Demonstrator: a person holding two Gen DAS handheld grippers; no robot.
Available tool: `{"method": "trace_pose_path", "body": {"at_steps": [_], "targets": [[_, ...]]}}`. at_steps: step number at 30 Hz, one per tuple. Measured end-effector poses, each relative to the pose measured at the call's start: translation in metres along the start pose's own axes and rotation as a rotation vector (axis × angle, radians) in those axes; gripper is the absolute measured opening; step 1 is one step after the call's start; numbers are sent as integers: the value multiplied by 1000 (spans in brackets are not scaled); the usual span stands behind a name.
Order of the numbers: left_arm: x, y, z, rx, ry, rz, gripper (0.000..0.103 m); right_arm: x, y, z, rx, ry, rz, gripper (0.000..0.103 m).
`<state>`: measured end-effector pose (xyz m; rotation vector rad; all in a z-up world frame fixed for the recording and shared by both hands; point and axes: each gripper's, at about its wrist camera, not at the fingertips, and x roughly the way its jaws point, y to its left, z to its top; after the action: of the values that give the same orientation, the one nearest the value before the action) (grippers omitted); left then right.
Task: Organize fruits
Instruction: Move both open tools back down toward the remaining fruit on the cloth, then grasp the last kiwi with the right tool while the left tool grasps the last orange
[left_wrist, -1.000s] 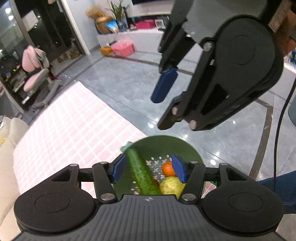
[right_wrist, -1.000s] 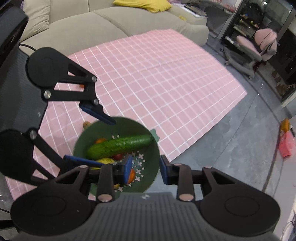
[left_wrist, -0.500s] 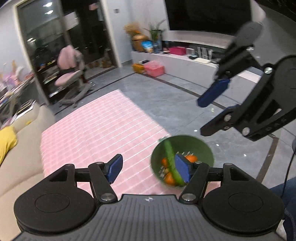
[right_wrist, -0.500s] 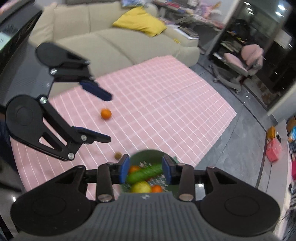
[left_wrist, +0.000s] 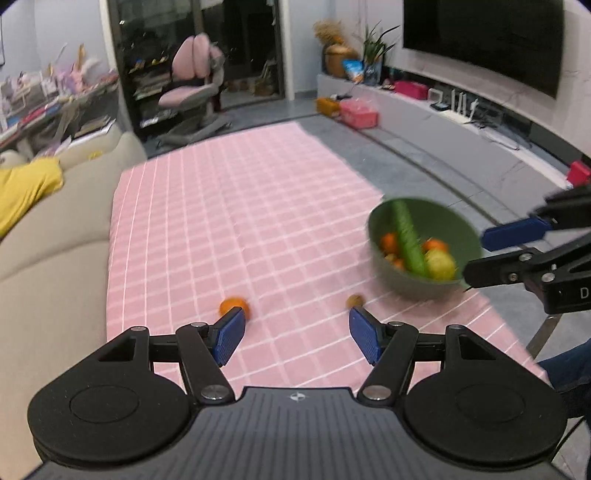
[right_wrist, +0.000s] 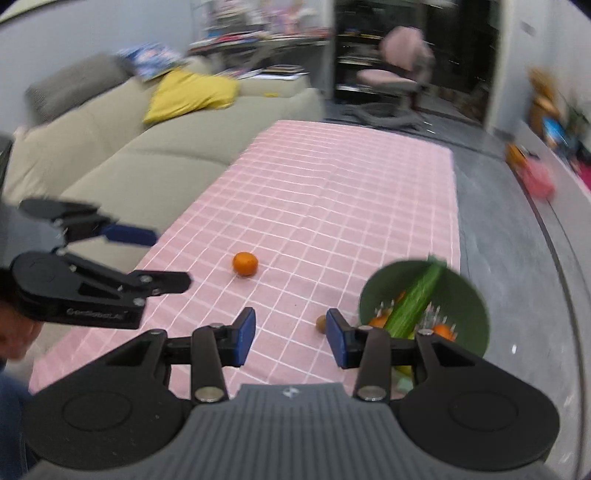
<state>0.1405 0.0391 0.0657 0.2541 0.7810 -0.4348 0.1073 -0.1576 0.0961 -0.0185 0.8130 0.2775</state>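
Observation:
A green colander bowl (left_wrist: 439, 284) (right_wrist: 469, 306) sits at the right edge of the pink checked cloth (left_wrist: 236, 229) (right_wrist: 325, 199). It holds a cucumber (left_wrist: 408, 240) (right_wrist: 413, 302), several oranges and a yellow-green fruit (left_wrist: 439, 264). A loose orange (left_wrist: 234, 305) (right_wrist: 245, 263) and a small brown fruit (left_wrist: 355, 300) (right_wrist: 320, 324) lie on the cloth. My left gripper (left_wrist: 297, 334) is open and empty, above the cloth near both loose fruits. My right gripper (right_wrist: 290, 334) is open and empty, beside the bowl.
A beige sofa (left_wrist: 44, 236) (right_wrist: 122, 158) with a yellow cushion (right_wrist: 192, 94) borders the cloth on the left. Grey floor (left_wrist: 443, 173) lies to the right. A pink chair (left_wrist: 195, 81) and a TV shelf (left_wrist: 461, 122) stand farther back.
Both grippers have pulled back and tilted up from over the bowl. The view now takes in the whole cloth, the loose orange and the brown fruit. Both stay open.

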Motion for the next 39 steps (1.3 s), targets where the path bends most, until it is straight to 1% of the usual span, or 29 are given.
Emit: {"method": "trace_pose_path", "body": {"at_steps": [2,3,4,6,11,13,16,18,19,23,29,39], "targets": [[10,13,-9,-18,15,1,76,14,4,-13,63,-26,-26,39],[14,19,-11,-28,17,1,76,22,7,-20,81,-43,-53,39],[18,24,-13,-37,15,1,76,29,9,-25,93,-54,-75,39],[28,32,-17,-46,1,1,76,43,11,-36,133,-72,-92,39],[57,49,-29,-74,-38,1,77,80,7,-53,243,-87,-139,42],[73,55,-33,-75,-40,-13,81,98,5,-58,275,-81,-155,43],[99,59,-38,-58,-5,-5,81,119,5,-63,295,-75,-187,43],[114,63,-41,-68,15,-6,81,133,6,-65,299,-75,-223,43],[119,65,-42,-72,14,-10,81,140,7,-66,304,-72,-239,43],[137,70,-45,-79,10,-16,81,169,6,-65,325,-60,-255,43],[154,80,-47,-109,3,-26,81,201,1,-61,338,-57,-300,43],[175,93,-45,-132,0,-27,80,231,-7,-59,340,-42,-324,43]]}}
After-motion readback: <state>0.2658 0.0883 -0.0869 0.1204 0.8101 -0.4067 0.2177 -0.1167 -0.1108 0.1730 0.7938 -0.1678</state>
